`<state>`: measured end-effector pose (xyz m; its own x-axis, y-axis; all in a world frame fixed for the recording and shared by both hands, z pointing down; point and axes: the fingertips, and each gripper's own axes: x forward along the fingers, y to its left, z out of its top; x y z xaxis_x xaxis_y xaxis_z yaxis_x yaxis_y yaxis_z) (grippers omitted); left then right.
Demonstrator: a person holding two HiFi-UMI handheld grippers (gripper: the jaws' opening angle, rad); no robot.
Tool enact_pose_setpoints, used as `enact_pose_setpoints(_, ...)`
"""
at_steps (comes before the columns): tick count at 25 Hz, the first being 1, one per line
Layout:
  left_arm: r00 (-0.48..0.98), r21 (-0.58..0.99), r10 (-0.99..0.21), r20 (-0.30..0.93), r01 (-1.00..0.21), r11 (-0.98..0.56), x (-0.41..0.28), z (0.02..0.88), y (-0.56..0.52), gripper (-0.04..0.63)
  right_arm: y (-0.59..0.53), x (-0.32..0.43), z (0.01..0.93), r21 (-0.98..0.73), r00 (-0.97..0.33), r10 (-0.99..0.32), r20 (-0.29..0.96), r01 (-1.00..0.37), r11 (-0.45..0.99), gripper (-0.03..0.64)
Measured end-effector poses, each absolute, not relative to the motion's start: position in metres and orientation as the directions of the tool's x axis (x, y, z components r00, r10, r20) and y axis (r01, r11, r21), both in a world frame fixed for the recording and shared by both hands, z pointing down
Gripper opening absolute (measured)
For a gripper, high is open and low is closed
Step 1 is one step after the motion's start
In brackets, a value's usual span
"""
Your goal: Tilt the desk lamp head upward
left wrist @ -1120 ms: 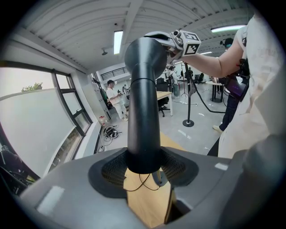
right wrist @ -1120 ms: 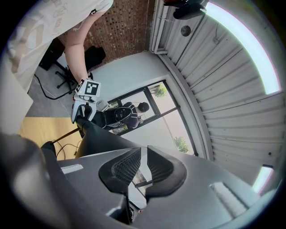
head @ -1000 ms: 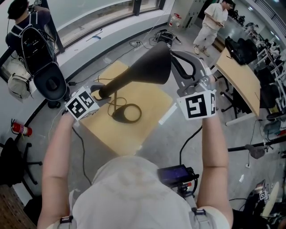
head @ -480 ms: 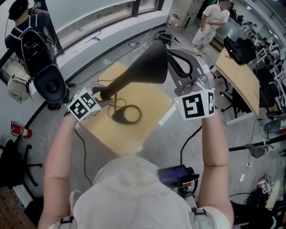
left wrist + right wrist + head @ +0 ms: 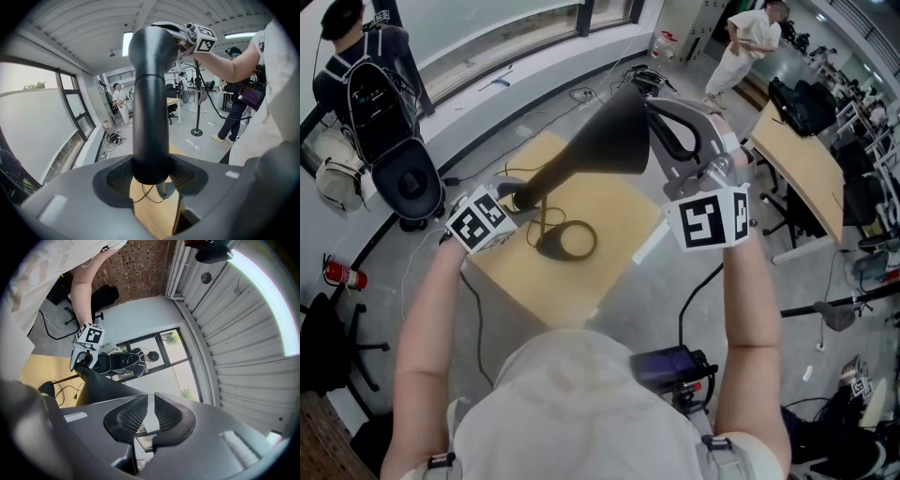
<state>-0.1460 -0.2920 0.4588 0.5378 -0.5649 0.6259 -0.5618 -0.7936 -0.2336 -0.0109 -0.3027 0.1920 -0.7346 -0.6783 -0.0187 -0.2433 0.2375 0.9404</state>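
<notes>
Head view: left gripper (image 5: 514, 195) tight around the lamp neck (image 5: 551, 176), right gripper (image 5: 654, 105) tight on the lamp head (image 5: 614, 141) rim.

The desk lamp head (image 5: 617, 141) looked matt black and smooth, without gloss, and its neck (image 5: 150, 117) had the same finish. The left gripper (image 5: 150, 178) and right gripper (image 5: 149, 420) were smooth, matt grey plastic. Their jaws carried dark pads (image 5: 119, 178) with a fine ribbed mesh. The worktop (image 5: 609, 248) showed pale, satin wood. The floor (image 5: 389, 291) was grey, faintly shiny concrete.
</notes>
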Motion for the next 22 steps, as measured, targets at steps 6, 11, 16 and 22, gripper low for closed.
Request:
enact_pose_setpoints(6,0.538,-0.229,-0.564,0.627,-0.564,-0.793,-0.144,0.463,-0.292,0.222,-0.3,-0.014,0.193,0.948,-0.735,-0.677,-0.016,-0.225,0.223,0.055)
enact_pose_setpoints(11,0.543,-0.226,-0.562,0.623,-0.563,-0.795,-0.146,0.464,-0.291,0.222,-0.3,-0.017,0.194,0.95,-0.731,-0.682,-0.012,-0.221,0.219,0.057)
enact_pose_setpoints(16,0.556,-0.239,-0.56,0.614,-0.546,-0.803,-0.143,0.466,-0.286,0.224,-0.295,-0.01,0.198,0.941,-0.734,-0.679,-0.019,-0.243,0.237,0.057)
enact_pose_setpoints(22,0.544,-0.295,-0.59,0.597,-0.535,-0.792,-0.161,0.457,-0.29,0.237,-0.3,-0.014,0.206,0.896,-0.748,-0.664,-0.016,-0.305,0.322,0.087)
